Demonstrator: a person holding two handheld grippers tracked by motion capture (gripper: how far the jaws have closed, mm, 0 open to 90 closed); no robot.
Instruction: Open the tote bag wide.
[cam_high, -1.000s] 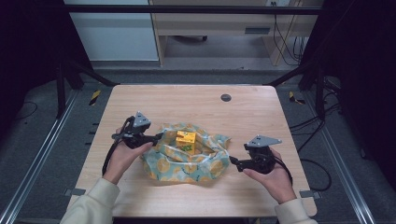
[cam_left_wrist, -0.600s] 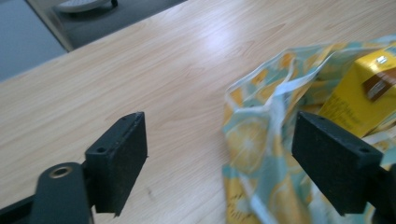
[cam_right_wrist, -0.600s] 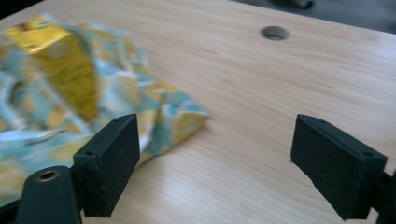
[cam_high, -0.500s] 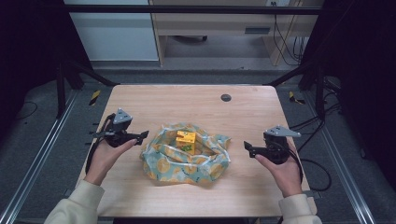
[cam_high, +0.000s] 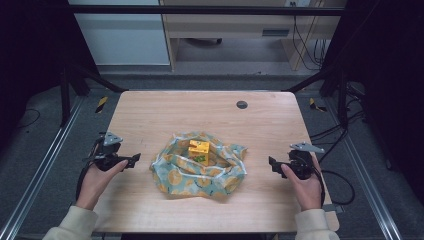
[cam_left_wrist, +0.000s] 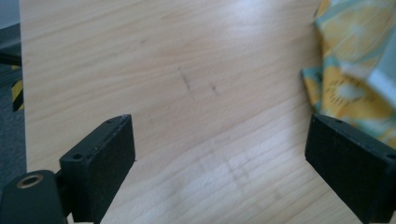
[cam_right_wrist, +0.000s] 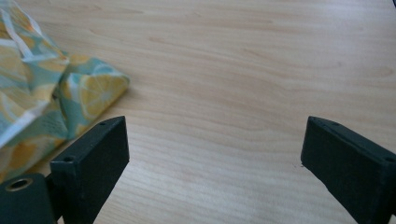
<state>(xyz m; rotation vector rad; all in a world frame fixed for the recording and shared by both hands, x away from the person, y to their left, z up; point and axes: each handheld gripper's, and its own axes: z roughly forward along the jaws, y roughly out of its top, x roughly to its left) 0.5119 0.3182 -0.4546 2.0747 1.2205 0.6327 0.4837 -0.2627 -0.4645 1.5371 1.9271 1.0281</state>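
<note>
Lemon-print cloth lies mid-table around a yellow box. Left gripper and right gripper have withdrawn sideways, jaws just opened wide, empty: cloth released.

High view: overhead from near side, facing forward-down over whole table. Gripper views: close, low over the wood, each catching an edge of lemon-print cloth, shared with high view.
</note>
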